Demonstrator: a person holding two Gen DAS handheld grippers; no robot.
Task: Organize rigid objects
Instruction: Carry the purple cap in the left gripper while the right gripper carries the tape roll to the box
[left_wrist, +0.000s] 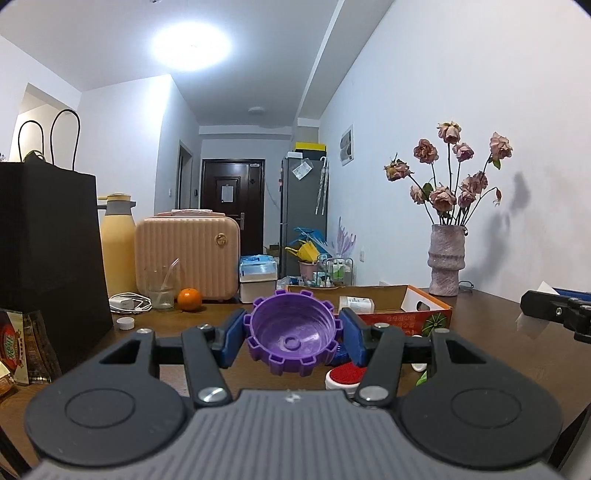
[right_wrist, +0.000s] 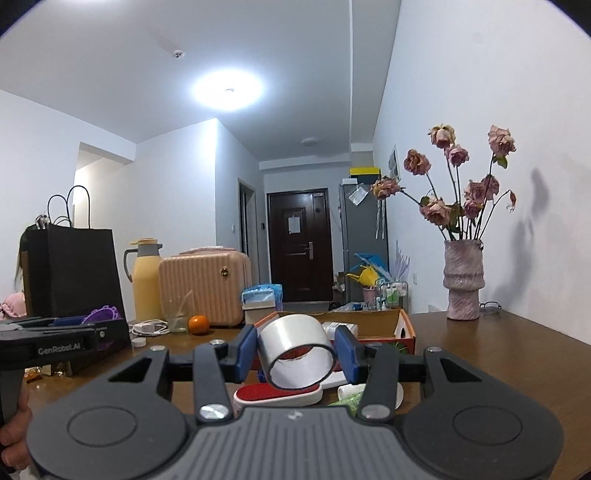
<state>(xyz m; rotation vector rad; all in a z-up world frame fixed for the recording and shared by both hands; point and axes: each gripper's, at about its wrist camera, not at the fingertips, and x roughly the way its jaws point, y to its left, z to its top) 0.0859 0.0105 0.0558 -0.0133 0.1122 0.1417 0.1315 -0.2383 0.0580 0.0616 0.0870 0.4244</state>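
Above the table (left_wrist: 480, 306), left tongs (left_wrist: 291, 334) grip purple cap (left_wrist: 291, 332); right tongs (right_wrist: 297, 356) grip tape roll (right_wrist: 299, 354).

Plastic, tape and wood under ceiling light

The purple cap (left_wrist: 293, 334) is matt ridged plastic; the tape roll (right_wrist: 299, 356) has a glossy, smooth film face. The worktop (right_wrist: 498, 354) is brown wood with a soft sheen. The vase (right_wrist: 463, 280) looks rough and stony, the box (left_wrist: 406, 306) printed cardboard, the bag (left_wrist: 51, 236) matt black paper.
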